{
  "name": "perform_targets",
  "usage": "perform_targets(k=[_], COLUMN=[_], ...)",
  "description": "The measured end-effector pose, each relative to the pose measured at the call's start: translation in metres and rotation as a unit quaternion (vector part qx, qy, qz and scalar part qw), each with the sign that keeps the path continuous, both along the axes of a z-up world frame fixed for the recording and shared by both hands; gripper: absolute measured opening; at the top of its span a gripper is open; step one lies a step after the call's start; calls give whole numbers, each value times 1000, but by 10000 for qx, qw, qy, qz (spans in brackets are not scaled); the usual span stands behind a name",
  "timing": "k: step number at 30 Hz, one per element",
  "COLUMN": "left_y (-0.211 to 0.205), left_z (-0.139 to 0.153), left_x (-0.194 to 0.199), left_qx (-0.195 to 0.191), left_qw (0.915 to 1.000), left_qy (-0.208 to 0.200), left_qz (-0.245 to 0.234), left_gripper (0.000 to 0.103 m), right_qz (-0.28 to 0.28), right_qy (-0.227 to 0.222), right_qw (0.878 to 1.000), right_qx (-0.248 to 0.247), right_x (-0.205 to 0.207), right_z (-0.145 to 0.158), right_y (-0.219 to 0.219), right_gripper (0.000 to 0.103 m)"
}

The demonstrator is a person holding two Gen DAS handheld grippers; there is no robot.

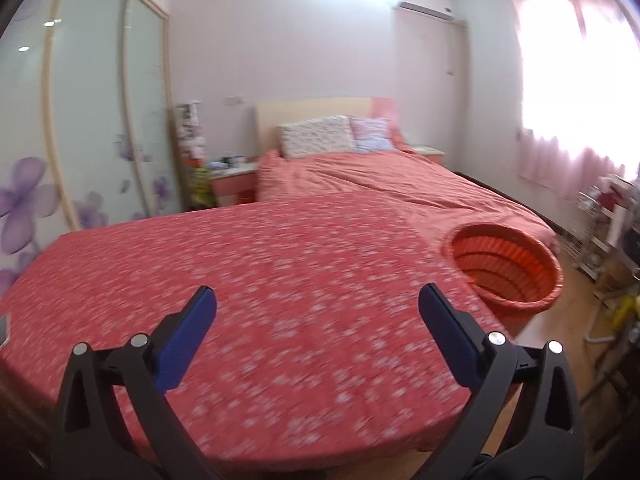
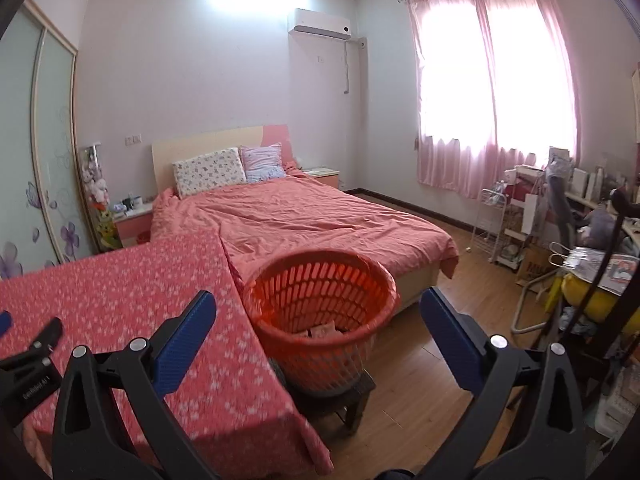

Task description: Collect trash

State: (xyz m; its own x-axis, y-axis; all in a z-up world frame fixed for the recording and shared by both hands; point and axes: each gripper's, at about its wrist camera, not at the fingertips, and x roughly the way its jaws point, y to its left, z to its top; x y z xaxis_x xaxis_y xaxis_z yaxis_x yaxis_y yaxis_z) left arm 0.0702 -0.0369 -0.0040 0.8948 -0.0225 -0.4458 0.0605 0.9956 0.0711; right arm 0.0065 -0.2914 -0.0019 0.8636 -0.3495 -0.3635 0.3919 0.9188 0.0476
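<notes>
Ahead and slightly right of the right gripper (image 2: 318, 322) stands the orange basket (image 2: 320, 320), its slotted wall and rim in plain sight; the jaws are spread wide with nothing between them. Inside, at the bottom, lie a few pale flat pieces (image 2: 322, 330), apparently wrappers or paper, too small to identify.

Left gripper (image 1: 318, 320): jaws likewise spread, empty, held over the red flowered tablecloth (image 1: 240, 280). From this side the basket (image 1: 508, 268) sits forward and to the right, just past the table corner. No trash shows on the cloth in either view.

Handling, judged:
- Trash of this kind would be light, thin and crushable; a pinch across a raised fold or edge should suffice, with little grip force needed.
- Flat pieces on cloth may slide or drag the fabric up with them.
- Basket looks like stiff, light plastic; its rolled rim is the obvious hold. It seems perched on a low dark stool (image 2: 344, 400), so a knock could tip it.

Room for moving:
- Table edge runs immediately left of the basket; cloth hangs over it.
- Bed (image 2: 304, 220) lies beyond, close behind the basket.
- Open wood floor (image 2: 432, 360) to the right, then cluttered shelves (image 2: 508, 220) well apart at far right.
</notes>
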Motion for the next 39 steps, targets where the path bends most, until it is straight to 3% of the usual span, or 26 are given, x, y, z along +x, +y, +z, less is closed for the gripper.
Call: perform_targets(k=[12,23,39], left_y=[42,42,36], left_z=[-9,-13,-4], left_x=[-47,-49,-54], left_qx=[-116,-218,-359], left_qw=[9989,9987,9987], left_qy=[-66,200,245], left_qz=[450,423,273], left_gripper=[99,99,99], right_qz=[-73,-29,60], right_qy=[68,813,751], right_qw=[9998,9967,9965], right_qx=[-171,83,370], right_x=[-22,-15,-22], right_z=[-11,-31,-20], right_y=[35,43,42], right_gripper=[101,101,101])
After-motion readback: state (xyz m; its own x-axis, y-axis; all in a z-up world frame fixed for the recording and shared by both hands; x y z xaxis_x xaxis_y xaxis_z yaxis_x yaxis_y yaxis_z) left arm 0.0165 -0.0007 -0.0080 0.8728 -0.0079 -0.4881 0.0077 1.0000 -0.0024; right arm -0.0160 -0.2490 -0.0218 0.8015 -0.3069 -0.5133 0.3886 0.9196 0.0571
